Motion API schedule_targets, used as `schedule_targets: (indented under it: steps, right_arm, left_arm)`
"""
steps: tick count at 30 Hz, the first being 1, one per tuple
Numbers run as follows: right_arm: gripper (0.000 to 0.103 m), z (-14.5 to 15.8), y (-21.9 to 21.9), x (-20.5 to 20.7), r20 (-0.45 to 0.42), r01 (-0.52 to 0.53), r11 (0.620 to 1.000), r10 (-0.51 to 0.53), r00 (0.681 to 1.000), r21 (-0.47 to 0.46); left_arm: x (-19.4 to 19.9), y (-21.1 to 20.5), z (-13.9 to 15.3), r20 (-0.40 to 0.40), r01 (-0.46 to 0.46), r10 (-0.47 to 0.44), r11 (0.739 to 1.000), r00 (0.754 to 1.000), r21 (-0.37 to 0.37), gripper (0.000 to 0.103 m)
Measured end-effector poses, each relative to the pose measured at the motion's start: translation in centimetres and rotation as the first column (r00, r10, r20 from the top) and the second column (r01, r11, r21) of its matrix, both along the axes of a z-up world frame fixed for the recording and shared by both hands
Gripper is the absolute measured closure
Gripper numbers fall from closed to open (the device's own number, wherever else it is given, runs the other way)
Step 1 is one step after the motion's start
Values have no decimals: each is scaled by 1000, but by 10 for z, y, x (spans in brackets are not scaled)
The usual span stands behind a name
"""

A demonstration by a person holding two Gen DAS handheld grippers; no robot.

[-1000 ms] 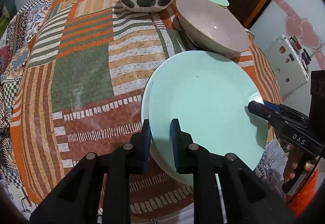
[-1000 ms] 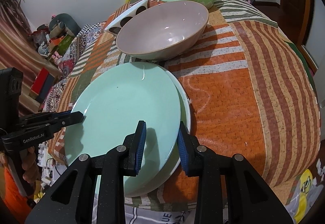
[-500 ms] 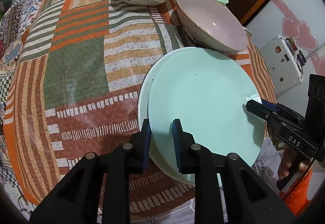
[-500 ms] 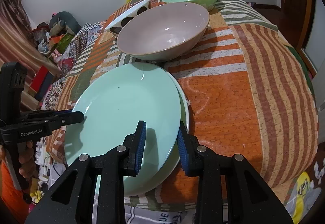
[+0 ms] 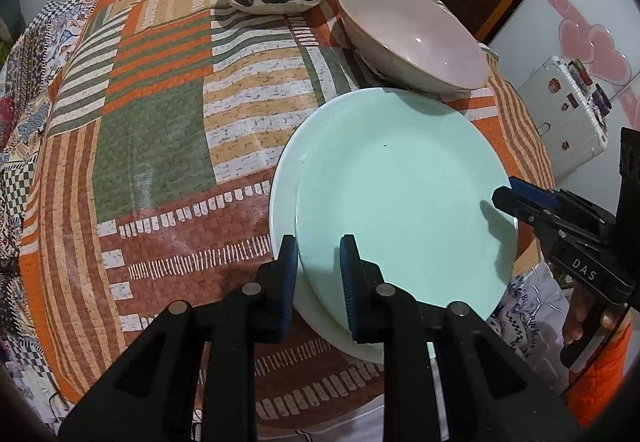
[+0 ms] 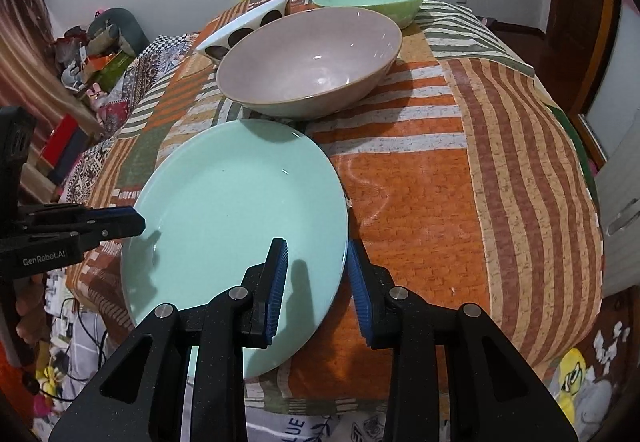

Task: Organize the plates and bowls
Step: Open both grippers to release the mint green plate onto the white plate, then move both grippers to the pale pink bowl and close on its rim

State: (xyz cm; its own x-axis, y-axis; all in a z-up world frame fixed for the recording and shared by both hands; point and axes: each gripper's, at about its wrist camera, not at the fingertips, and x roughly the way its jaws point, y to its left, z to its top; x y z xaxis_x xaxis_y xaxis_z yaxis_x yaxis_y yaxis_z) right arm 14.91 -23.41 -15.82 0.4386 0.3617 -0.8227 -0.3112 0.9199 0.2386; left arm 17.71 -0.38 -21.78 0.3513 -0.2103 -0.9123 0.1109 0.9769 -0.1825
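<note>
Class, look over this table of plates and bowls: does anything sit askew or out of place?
Yes. The mint green plate sits off-centre on the white plate beneath, leaving a white crescent on one side. Both plates overhang the table's near edge. The pink bowl looks tilted.

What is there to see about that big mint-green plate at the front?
The mint-green plate is round, glossy and bare, probably ceramic or melamine. It lies on a white plate, shifted slightly so that plate's rim shows. The left tongs and right tongs straddle opposite edges. A pink bowl sits just beyond.
</note>
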Motion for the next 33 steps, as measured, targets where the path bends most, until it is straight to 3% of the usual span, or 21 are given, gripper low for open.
schedule_targets:
  steps: [6,11,14,16,21,23,26,33]
  right_arm:
    - [73,1,5,-1,4,-10,1000,10,1000,-20]
    - [72,1,1,5,-2,-5,1000,5,1000,-19]
    - [71,9,-4,10,8,4,1000,-4,1000,1]
    - [66,18,-8,13,31,13,1000,-14,999,11]
    - [39,41,-19,25,100,62,997,-66,993,47]
    - [35,47,-23,31,119,85,994,-92,989,62]
    - [34,53,-28,45,136,109,991,-119,984,78]
    - [34,50,-28,79,154,128,990,-137,979,65]
  left_arm:
    - [-1,4,6,6,-24,24,1000,1000,-17,82]
    - [-1,9,27,58,-38,40,999,997,-35,81]
    - [3,10,43,106,-45,48,998,993,-33,71]
    - [9,9,54,145,-57,61,998,988,-31,64]
    - [34,9,75,212,-89,98,995,972,-49,52]
    - [46,9,78,219,-108,119,992,968,-61,47]
    - [66,7,76,218,-131,142,989,966,-67,39]
    - [111,-9,59,200,-121,126,992,972,-37,39]
